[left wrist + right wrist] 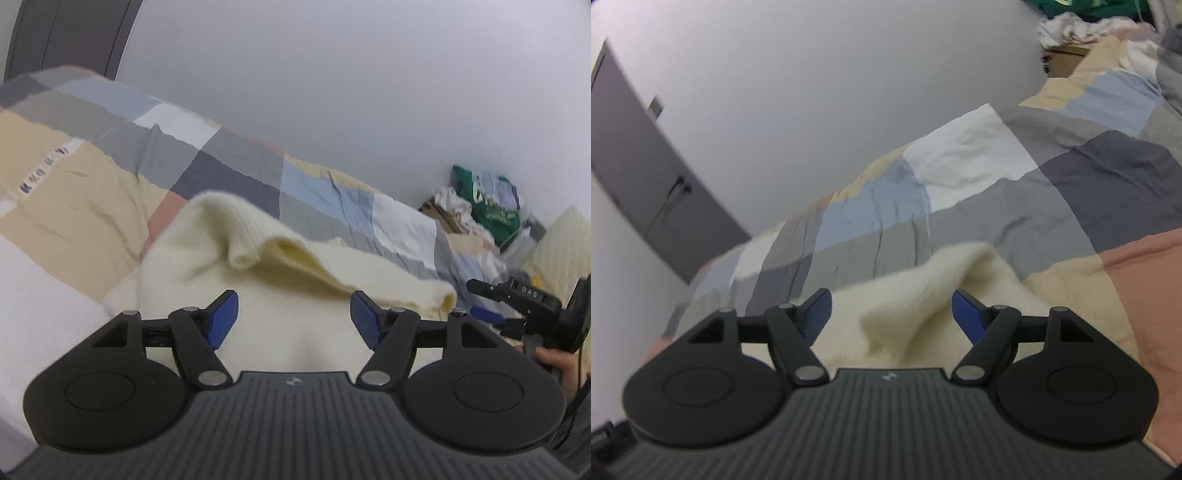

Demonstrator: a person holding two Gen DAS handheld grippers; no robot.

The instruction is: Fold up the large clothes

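My left gripper [293,314] and right gripper [892,314] both gape wide, holding nothing — the cream ribbed knit sweater [295,273] lies directly ahead on the patchwork-checked bedcover [236,158], equally near both

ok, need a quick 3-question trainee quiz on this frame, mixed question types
1. True or false: the left tool is shut on the cream knit sweater.
2. The sweater lies on: A) a wooden floor, B) a patchwork checked duvet, C) a glass desk.
3. Fill in: by the wall past the end of the bed sits a pile with a ____ bag.

Key:
1. False. Both the left tool and the right tool are open, jaws wide apart, with sweater fabric showing between them.
2. B.
3. Green.
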